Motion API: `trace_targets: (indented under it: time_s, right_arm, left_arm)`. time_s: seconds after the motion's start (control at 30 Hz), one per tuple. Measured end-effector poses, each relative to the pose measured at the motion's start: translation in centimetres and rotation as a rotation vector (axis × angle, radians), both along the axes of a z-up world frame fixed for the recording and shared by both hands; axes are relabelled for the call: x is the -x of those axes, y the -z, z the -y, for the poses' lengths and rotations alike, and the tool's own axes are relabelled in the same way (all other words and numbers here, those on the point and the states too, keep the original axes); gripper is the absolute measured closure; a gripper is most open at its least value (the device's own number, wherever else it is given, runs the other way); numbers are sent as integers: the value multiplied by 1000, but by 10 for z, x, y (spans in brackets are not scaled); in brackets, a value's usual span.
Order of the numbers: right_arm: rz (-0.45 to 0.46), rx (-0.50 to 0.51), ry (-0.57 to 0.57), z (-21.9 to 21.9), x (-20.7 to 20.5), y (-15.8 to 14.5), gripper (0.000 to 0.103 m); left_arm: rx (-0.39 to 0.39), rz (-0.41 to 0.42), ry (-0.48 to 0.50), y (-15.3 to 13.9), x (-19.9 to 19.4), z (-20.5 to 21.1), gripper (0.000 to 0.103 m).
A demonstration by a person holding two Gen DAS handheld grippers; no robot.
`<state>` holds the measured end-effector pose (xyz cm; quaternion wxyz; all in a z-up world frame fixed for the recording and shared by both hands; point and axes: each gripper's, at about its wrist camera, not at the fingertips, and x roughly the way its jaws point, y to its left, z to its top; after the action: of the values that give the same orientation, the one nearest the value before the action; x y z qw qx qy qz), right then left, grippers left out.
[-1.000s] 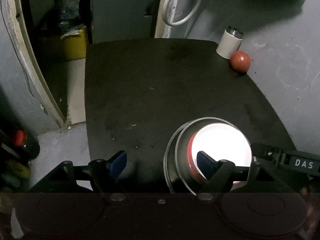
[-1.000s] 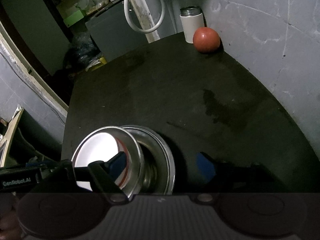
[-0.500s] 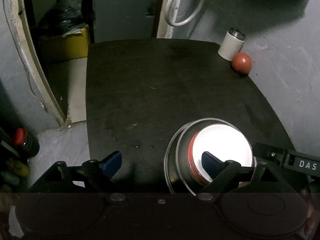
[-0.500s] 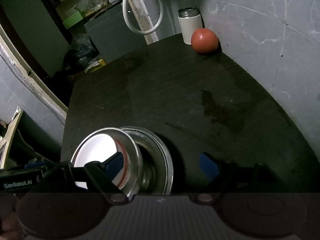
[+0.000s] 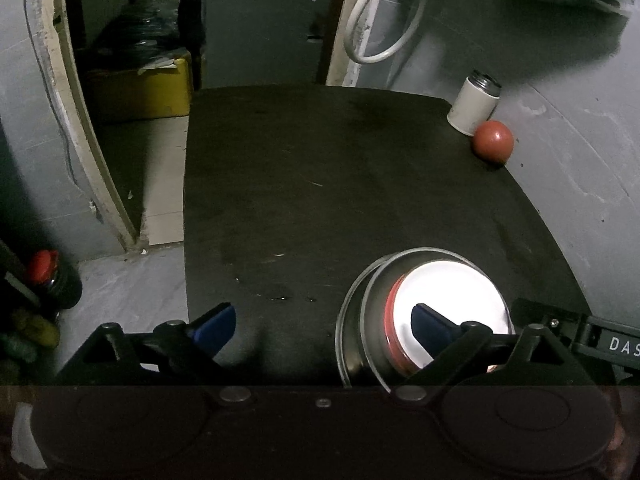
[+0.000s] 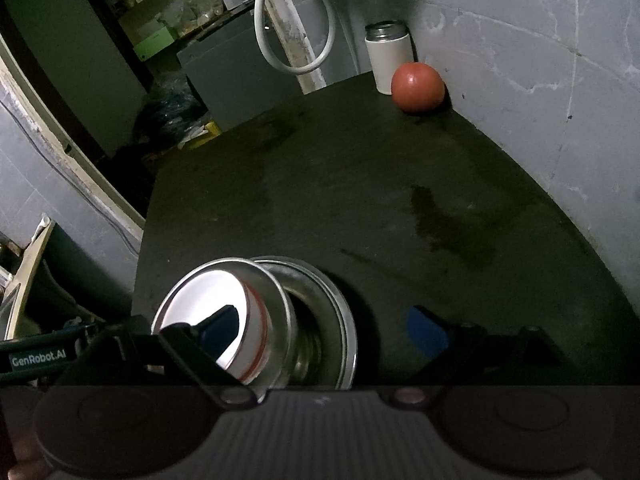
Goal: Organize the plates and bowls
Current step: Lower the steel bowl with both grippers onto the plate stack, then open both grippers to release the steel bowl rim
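A stack of steel dishes stands near the front of the black table (image 5: 320,184). A steel bowl (image 5: 452,288) with a red band and a brightly lit inside sits in a wider steel plate (image 5: 343,320). My left gripper (image 5: 320,326) has its jaws opening; its right finger hangs over the bowl's inside, its left over bare table, and the bowl's left wall is between them, untouched. In the right wrist view the bowl (image 6: 196,300) and plate (image 6: 344,320) are at the front left. My right gripper (image 6: 324,330) is opening too, straddling the bowl's right wall without touching it.
A white canister (image 5: 474,106) with a metal top and a red ball (image 5: 493,142) sit at the table's far right corner against the grey wall. The table's left edge drops to the floor, where bottles (image 5: 48,280) stand. A white hose (image 5: 384,20) hangs behind.
The fingers of both grippers have spread wider apart. The stack of dishes and both hands have stayed where they were.
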<state>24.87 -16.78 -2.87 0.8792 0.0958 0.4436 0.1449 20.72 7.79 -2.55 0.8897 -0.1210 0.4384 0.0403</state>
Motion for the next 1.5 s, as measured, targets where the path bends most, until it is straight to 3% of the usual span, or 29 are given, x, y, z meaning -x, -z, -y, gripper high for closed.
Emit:
trace_targets:
  time_s: [0.3,0.6,0.77,1.0,1.17,1.3,1.5]
  right_arm:
    - [13,-4,4,5,2,-1,2]
    - [76,-3,-4,7,8,-6,0]
    - [139,17,-11,6,14,-8,0]
    - [206,45,-18,5,25,-11,0]
    - [269,52,-9,3,34,-11,0]
    - [303,49,1,2,41,-11,0]
    - [349,68,-8,2,49,-13,0]
  left_arm:
    - [-4,28,-42,0,4,-2,4]
    - [-77,45,-43,-2,9,8,3]
    - [2,86,-108,1,16,1,3]
    - [-100,131,-123,-1,24,7,3]
    - [-120,227,-190,3,38,10,2]
    - [-112,224,-245,8,45,13,2]
    - [-175,238,-226,6,55,23,2]
